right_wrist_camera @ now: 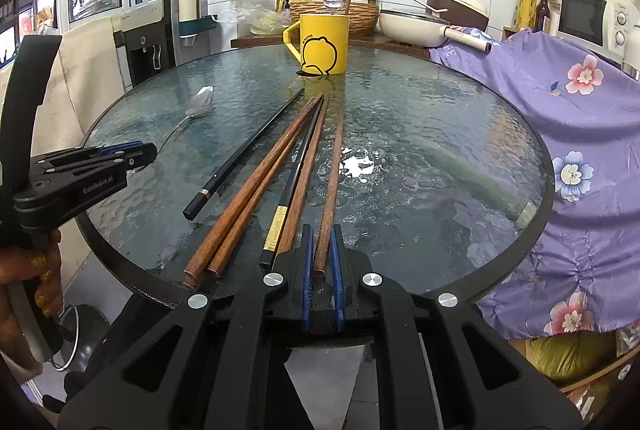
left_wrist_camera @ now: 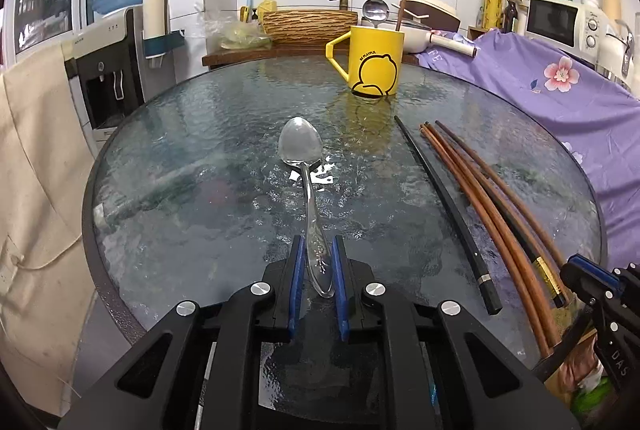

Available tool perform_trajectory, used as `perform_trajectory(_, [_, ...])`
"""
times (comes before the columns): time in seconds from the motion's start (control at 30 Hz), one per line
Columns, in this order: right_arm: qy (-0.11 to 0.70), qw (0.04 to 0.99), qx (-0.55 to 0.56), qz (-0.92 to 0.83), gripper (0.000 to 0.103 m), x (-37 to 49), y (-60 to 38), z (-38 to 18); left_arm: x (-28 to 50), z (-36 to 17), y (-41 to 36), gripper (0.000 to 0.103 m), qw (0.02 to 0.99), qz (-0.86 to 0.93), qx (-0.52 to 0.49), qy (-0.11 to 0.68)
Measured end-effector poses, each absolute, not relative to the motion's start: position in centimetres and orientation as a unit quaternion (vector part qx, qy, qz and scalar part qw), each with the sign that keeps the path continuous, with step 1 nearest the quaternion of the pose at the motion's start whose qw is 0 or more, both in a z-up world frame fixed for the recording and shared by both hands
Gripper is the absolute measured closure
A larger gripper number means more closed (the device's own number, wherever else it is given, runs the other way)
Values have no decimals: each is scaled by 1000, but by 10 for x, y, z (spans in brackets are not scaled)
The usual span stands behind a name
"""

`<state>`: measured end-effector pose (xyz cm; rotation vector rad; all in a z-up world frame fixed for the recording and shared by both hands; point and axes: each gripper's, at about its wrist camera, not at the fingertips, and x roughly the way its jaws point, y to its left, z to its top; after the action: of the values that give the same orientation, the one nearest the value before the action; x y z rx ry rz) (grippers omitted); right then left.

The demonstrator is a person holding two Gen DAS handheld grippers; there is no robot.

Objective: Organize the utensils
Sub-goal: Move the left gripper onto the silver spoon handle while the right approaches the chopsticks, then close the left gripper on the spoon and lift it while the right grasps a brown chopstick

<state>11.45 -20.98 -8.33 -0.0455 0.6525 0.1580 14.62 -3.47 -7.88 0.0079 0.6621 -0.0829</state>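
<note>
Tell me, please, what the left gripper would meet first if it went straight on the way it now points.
Probably the glass table: the left gripper tilts downward, shut on the spoon handle. Skimming along the surface instead, it would follow the spoon toward the yellow mug, though depth is uncertain in this fisheye view.

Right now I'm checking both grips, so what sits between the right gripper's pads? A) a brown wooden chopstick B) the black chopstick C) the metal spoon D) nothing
A: in the right wrist view the right gripper pinches the near end of a brown wooden chopstick lying on the glass table.
</note>
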Motion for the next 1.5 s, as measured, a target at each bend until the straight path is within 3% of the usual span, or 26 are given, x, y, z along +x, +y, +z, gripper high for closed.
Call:
perform_trajectory(0.43, [311, 947, -14, 78, 95, 113, -217, -84, 141, -73, -28, 100, 947, -57, -24, 315])
perform_trajectory(1.0, [310, 948, -11, 76, 95, 112, -217, -84, 130, -68, -37, 102, 950, -72, -32, 302])
perform_trajectory(1.5, [240, 968, -22, 69, 96, 111, -224, -43, 127, -35, -35, 102, 964, -73, -31, 252])
